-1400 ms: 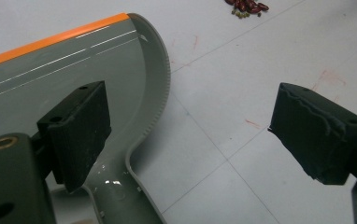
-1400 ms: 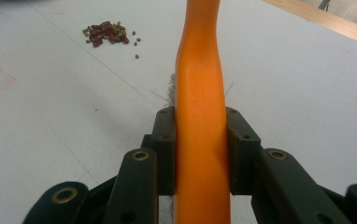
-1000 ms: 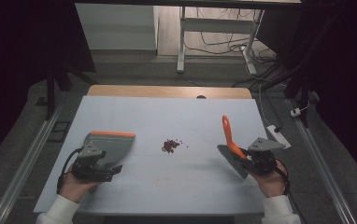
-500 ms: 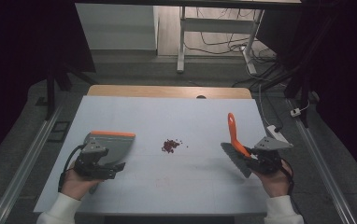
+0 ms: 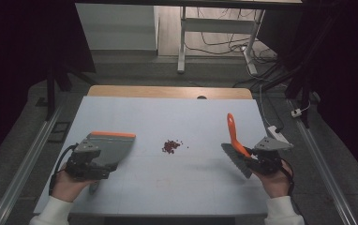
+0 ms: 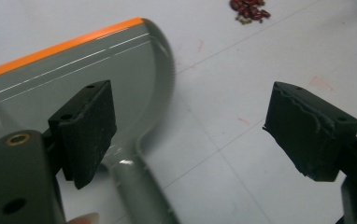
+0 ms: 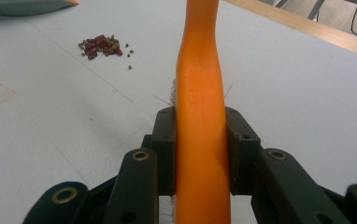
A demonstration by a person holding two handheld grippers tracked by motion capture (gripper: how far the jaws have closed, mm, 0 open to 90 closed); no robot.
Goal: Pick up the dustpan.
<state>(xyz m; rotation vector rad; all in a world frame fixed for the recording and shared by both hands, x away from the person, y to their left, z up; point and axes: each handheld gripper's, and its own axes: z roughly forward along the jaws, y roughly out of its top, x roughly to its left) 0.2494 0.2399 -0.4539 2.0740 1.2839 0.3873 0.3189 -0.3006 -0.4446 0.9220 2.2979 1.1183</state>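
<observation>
Probably a lab: white table (image 5: 135,117) amid dark surroundings, floor rails (image 5: 22,164), loose cables (image 5: 224,40), grey flooring.

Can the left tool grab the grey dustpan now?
Probably yes. The left tool is open, the dustpan handle lies on the table between its jaws, and nothing blocks it.

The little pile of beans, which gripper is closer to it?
Right, but only just. The beans lie between both: right gripper holding the brush on one side, left gripper over the dustpan opposite.
</observation>
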